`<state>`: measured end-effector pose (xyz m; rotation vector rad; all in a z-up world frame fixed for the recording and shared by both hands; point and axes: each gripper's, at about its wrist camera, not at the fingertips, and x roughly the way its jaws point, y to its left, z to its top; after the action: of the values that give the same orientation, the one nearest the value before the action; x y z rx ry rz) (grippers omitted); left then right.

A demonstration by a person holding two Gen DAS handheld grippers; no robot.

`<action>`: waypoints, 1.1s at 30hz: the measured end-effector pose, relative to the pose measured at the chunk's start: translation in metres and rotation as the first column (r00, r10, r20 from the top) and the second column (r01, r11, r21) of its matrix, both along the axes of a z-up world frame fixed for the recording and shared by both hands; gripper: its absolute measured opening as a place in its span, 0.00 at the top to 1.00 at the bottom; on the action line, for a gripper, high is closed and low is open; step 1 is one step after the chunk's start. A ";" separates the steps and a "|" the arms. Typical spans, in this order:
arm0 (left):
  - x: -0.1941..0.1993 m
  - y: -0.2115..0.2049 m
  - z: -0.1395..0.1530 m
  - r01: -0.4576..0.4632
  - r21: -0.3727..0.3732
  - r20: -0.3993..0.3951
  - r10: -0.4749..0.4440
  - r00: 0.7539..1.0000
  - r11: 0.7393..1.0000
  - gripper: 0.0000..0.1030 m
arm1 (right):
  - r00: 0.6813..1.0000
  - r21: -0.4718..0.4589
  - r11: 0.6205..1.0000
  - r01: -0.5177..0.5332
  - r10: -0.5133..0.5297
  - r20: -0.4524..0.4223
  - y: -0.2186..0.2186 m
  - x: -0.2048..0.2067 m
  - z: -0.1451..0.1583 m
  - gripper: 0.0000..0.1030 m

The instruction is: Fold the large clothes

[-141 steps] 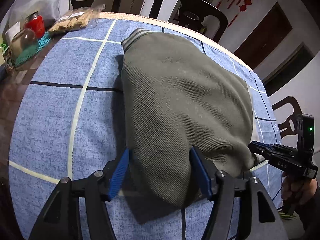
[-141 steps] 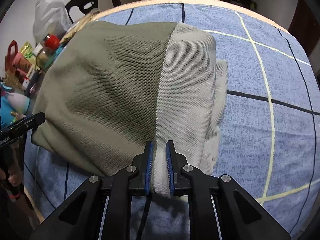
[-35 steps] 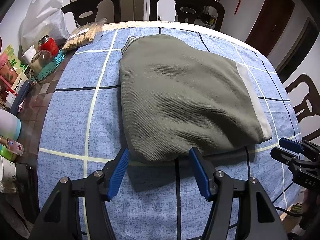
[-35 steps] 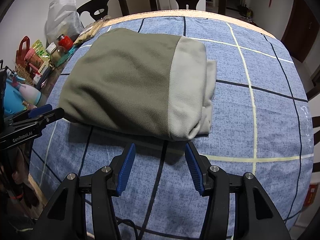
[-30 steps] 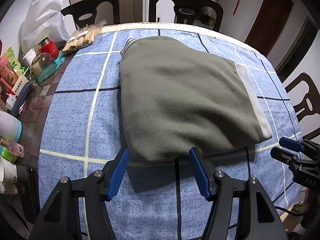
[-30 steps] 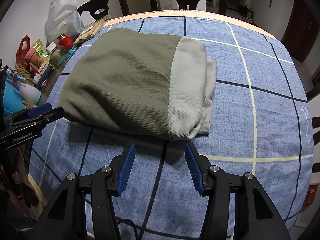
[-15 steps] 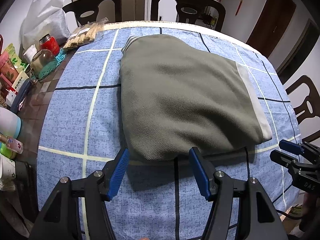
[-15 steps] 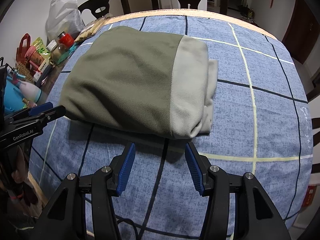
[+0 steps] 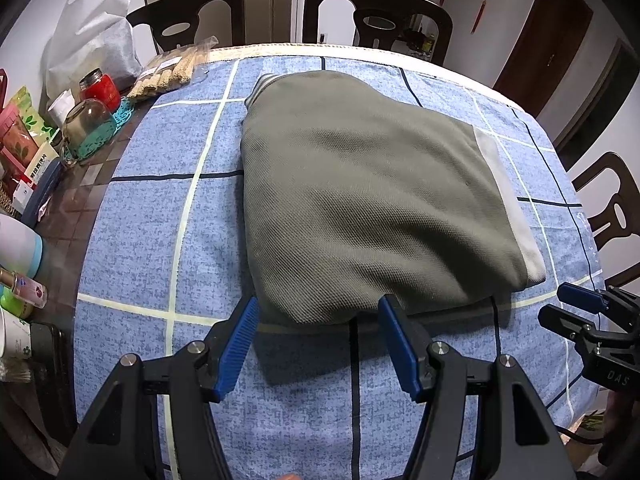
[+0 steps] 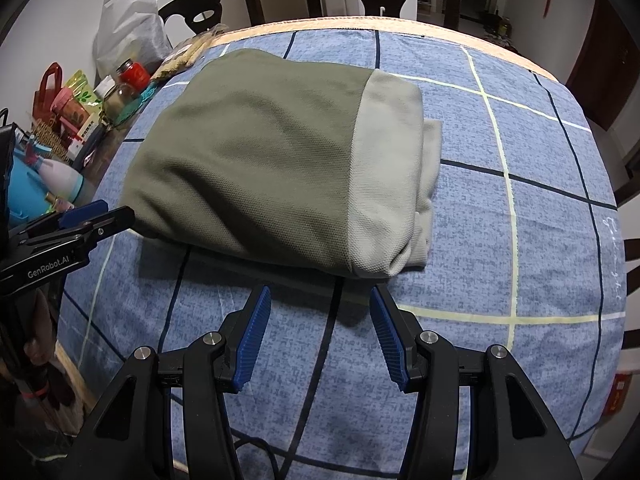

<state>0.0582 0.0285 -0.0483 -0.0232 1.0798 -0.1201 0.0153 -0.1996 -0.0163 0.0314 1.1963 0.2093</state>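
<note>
We held the left claw [image 9: 318,342] spread and empty just short of the near edge of the folded garment [image 9: 372,208], its blue pads apart over bare tablecloth [image 9: 160,216], touching nothing. The right claw [image 10: 318,330] hung the same way, jaws apart and empty, in front of the garment's pale grey band [image 10: 390,168], off the cloth itself. We judged this a stand-off pose: both claws clear of the fabric so nothing tugged the fold loose.

The garment lay as a thick olive bundle in the middle of the table, its layers stacked, with a lighter under-layer peeking out at the right side. It sat well away from the clutter at the table's left edge, where a red-lidded jar [image 9: 100,88], a glass jar [image 9: 86,122] and a white bag [image 9: 94,36] stood; that spacing likely kept sleeves from sweeping anything over. Dark chairs [image 9: 376,20] ringed the far edge.

To us the fold looked done or nearly so; the protruding under-layer was the one spot that might have wanted tucking, though the seam there was hard to read
</note>
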 end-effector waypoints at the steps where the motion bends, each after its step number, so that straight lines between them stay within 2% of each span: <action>1: 0.000 0.000 0.000 -0.002 0.003 0.000 0.002 1.000 1.000 0.38 | 1.000 -0.001 1.000 -0.001 0.001 -0.001 0.001 0.000 0.000 0.49; 15: 0.001 0.001 -0.001 -0.009 -0.019 -0.007 0.009 1.000 1.000 0.38 | 1.000 -0.003 1.000 -0.004 0.004 -0.001 0.003 0.000 0.000 0.49; 33: 0.001 0.001 -0.002 -0.023 -0.003 0.005 0.023 1.000 1.000 0.38 | 1.000 -0.005 1.000 -0.023 0.023 -0.008 0.004 0.001 -0.002 0.49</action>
<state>0.0589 0.0298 -0.0504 -0.0376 1.0745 -0.1008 0.0165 -0.1958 -0.0185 0.0138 1.2051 0.2266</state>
